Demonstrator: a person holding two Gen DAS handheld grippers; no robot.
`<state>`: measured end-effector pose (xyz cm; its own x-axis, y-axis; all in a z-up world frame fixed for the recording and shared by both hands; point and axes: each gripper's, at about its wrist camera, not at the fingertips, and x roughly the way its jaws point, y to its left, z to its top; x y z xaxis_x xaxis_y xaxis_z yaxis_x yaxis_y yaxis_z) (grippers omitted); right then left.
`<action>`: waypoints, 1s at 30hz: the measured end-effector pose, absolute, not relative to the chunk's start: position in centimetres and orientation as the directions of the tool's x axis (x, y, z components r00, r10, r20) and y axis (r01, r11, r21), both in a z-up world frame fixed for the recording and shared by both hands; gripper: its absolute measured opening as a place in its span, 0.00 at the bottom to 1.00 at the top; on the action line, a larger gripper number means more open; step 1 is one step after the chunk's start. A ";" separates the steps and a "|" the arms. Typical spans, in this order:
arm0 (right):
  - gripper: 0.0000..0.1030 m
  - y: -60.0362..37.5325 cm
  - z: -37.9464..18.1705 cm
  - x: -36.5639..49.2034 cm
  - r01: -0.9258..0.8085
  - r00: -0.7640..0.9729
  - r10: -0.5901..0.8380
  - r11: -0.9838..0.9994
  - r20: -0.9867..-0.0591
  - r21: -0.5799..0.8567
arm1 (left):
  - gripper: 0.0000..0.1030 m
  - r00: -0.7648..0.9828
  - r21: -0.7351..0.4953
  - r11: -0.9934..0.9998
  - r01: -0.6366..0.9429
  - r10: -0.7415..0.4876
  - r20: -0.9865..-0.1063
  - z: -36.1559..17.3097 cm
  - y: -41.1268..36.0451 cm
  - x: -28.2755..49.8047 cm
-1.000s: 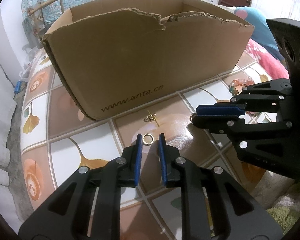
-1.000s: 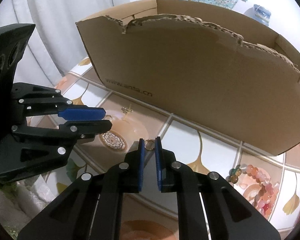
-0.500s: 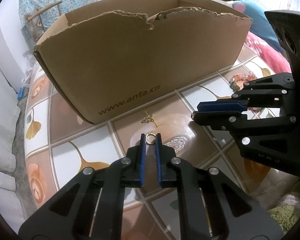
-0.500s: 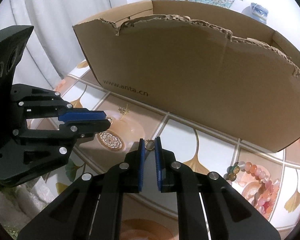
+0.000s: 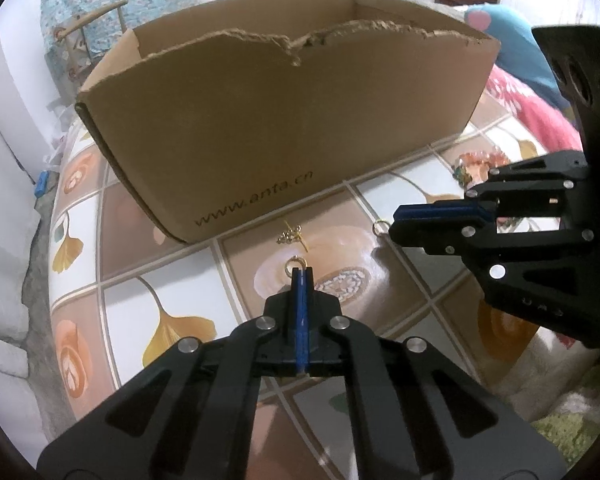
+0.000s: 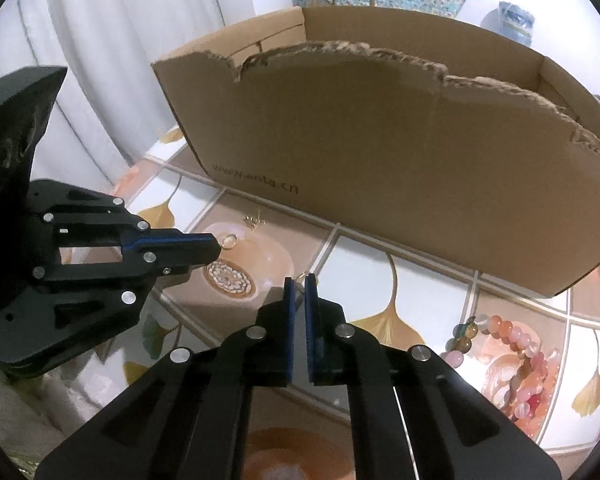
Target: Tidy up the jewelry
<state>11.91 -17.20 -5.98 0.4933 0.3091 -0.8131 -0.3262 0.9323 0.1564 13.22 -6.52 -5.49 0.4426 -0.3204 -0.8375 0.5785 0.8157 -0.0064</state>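
Two hand-held claws hover over a tiled worktop (image 5: 172, 300) patterned with ginkgo leaves, just in front of a torn cardboard box (image 5: 284, 120) that stands on it. The left claw (image 5: 301, 270) is pressed together on a small gold ring (image 5: 293, 263), which pokes out just past its blue pads. The right claw (image 6: 300, 280) is likewise pinching a second gold ring (image 5: 380, 227) at its very tips. The next step looks like carrying both rings over the ragged near wall of the box; to do it well, each pinch should keep firm, since only an edge of each ring is caught, and the claws should rise enough to clear the torn rim before letting go. A small gold earring (image 5: 292, 235) lies on the worktop between the claws and the box, and a beaded bracelet (image 6: 512, 360) lies to the right. The box's floor is hidden behind its wall, and the right claw partly covers the bracelet in the left view.
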 end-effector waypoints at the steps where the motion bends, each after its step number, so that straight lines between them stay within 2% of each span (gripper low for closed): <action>1: 0.07 -17.3 -6.0 12.0 -0.323 0.488 0.312 0.932 -0.815 0.164 | 0.06 0.444 -0.010 0.818 0.575 -0.322 -0.836 -5.4 -6.4 13.4; 3: 0.19 -17.7 -6.0 12.0 -0.311 0.490 0.304 0.937 -0.817 0.162 | 0.13 0.455 -0.004 0.823 0.568 -0.318 -0.832 -5.4 -6.4 13.6; 5: 0.24 -17.9 -5.9 12.0 -0.309 0.493 0.302 0.937 -0.816 0.161 | 0.13 0.458 0.001 0.821 0.571 -0.318 -0.830 -5.4 -6.5 13.7; 30: 0.24 -16.9 -6.2 12.6 -0.336 0.493 0.276 0.935 -0.825 0.112 | 0.10 0.446 0.016 0.791 0.611 -0.328 -0.833 -5.9 -6.5 13.8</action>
